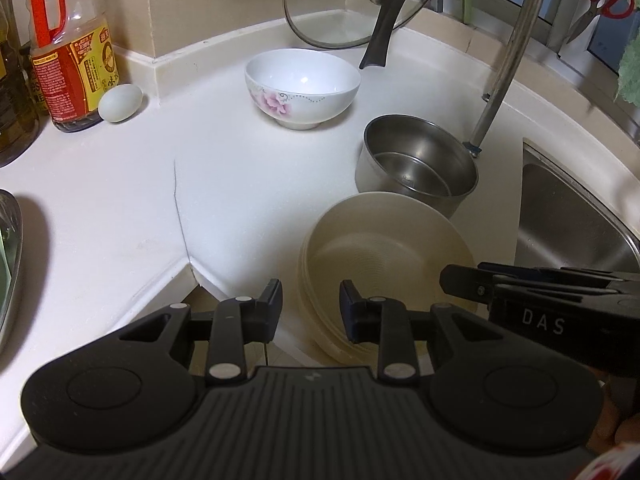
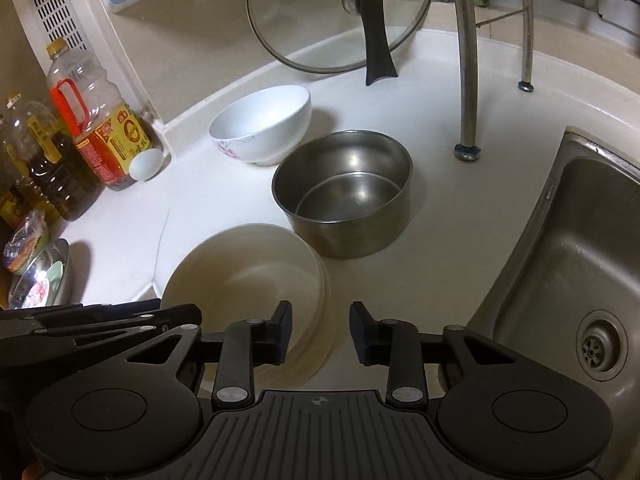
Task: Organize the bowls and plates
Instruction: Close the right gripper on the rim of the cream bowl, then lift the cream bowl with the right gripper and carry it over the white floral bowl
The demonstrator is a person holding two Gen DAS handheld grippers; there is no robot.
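Both grippers hang spread and empty over the cream plates (image 2: 256, 276), the left gripper (image 1: 308, 312) straddling their near-left rim, the right gripper (image 2: 320, 332) their right rim (presumably to lift them together). The steel pot (image 2: 344, 192) sits just behind them, the flowered bowl (image 1: 302, 86) farther back.

glass lid (image 2: 340, 20) leaning on wall | egg (image 1: 120, 103) beside sauce bottle (image 1: 68, 52) (red handle) | sink (image 2: 580, 280)
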